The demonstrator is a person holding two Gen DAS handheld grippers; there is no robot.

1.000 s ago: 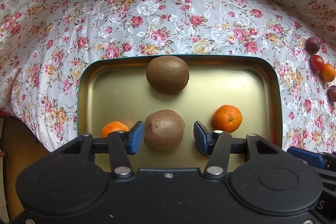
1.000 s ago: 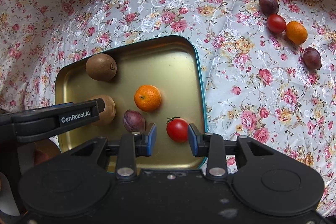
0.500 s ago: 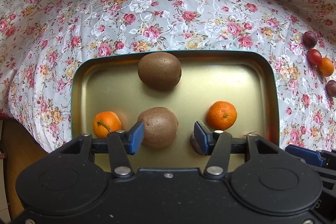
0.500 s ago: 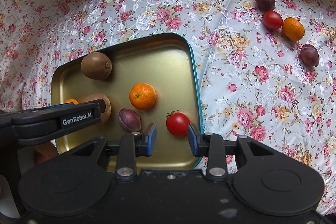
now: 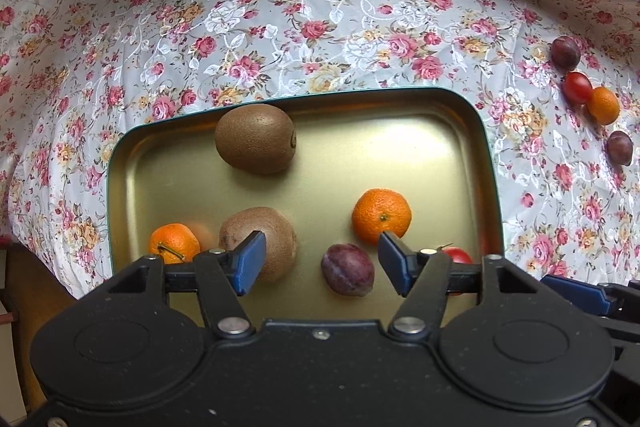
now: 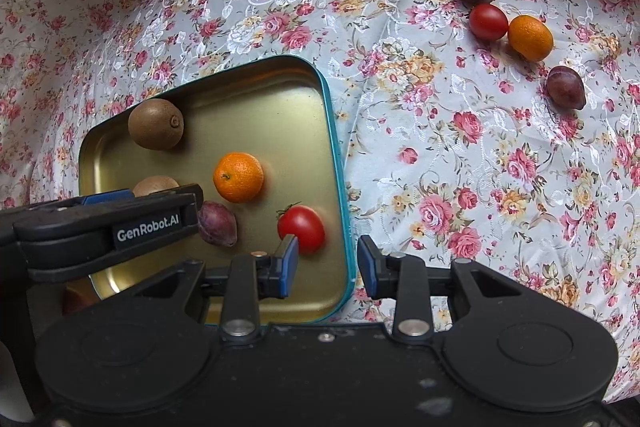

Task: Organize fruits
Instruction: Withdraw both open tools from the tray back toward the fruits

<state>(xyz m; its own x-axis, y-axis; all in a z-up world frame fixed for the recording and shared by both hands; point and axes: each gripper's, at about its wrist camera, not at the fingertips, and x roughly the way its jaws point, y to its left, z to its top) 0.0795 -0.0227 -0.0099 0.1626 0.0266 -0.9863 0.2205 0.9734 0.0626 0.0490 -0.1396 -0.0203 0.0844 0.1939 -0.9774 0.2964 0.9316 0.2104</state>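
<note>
Lying between left tongs [image 5: 322, 263]: plum [image 5: 347, 269]

My left black two-finger gripper with blue pads [image 5: 321, 263] points straight down, its jaws just opening wide, empty. My right black blue-padded gripper [image 6: 328, 263] hangs half-open, gripping nothing.

Bright soft daylight, glare on the gold tray [image 5: 420, 147], fisheye-bent edges, slight blur
</note>
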